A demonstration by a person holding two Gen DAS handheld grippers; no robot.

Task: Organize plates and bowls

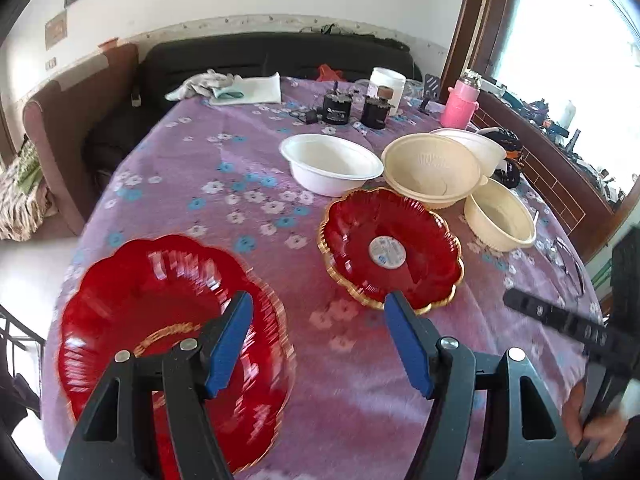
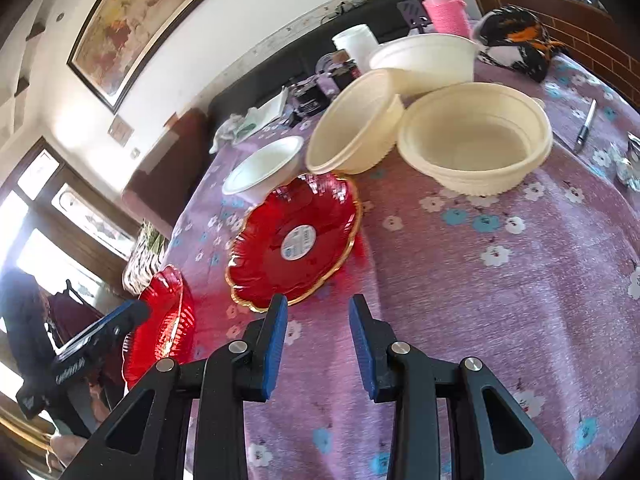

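1. The table point(image 1: 192, 184), under a purple flowered cloth, carries everything: bowls toward its far right edge, plates nearer the front.
2. One red plate point(image 1: 168, 320) lies at the front left corner, blurred in the left wrist view. A second red plate point(image 1: 390, 246), gold-rimmed with a round sticker at its centre, sits mid-table, touching the tilted cream bowl point(image 1: 432, 168).
3. A white bowl point(image 1: 330, 164) stands just left of that cream bowl; another cream bowl point(image 1: 500, 214) and a further white bowl point(image 1: 476, 146) crowd the right edge.
4. The left gripper point(image 1: 318, 338) hangs wide apart and empty between the plates.
5. The right gripper point(image 2: 318, 340) stands narrowly parted, holding nothing, at the stickered plate's near rim.
6. Judgement: stacking plates looks to be the step; pinch the near rim squarely, lift level, and clear the leaning bowl first.
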